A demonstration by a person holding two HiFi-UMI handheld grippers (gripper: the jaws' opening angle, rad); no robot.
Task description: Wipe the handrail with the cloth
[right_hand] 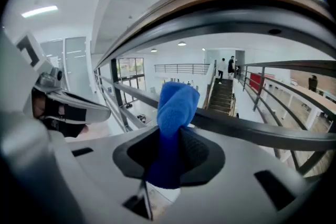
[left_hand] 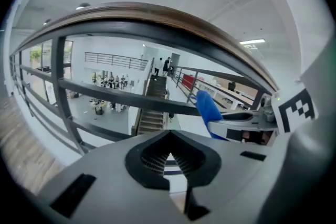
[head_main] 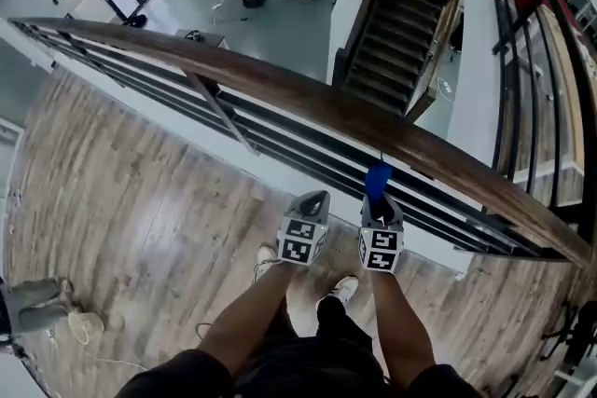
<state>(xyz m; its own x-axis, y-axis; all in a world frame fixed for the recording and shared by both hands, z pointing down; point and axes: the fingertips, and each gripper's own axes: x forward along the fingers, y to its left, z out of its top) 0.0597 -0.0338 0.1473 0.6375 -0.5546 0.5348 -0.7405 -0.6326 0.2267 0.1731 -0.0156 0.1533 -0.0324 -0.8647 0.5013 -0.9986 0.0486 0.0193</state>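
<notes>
Cloth point(right_hand: 176, 107) squeezed tight in right gripper point(right_hand: 173, 152) jaws, near handrail point(head_main: 280, 84); wiping not yet begun. Left gripper point(left_hand: 169, 157) jaws closed, empty.

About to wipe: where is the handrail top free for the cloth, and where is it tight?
The wooden handrail is bare on top both ways above the cloth in the right claw. Tight: the dark bars stacked under it, and the left claw close beside.

Handrail point(head_main: 308, 98): polished brown wood, smooth, slight sheen. Rail bars point(left_hand: 105, 93): dark matt metal. Cloth point(right_hand: 176, 105): blue, fleecy pile. Floor point(head_main: 121, 191): grey-brown wood-grain planks, matt.
</notes>
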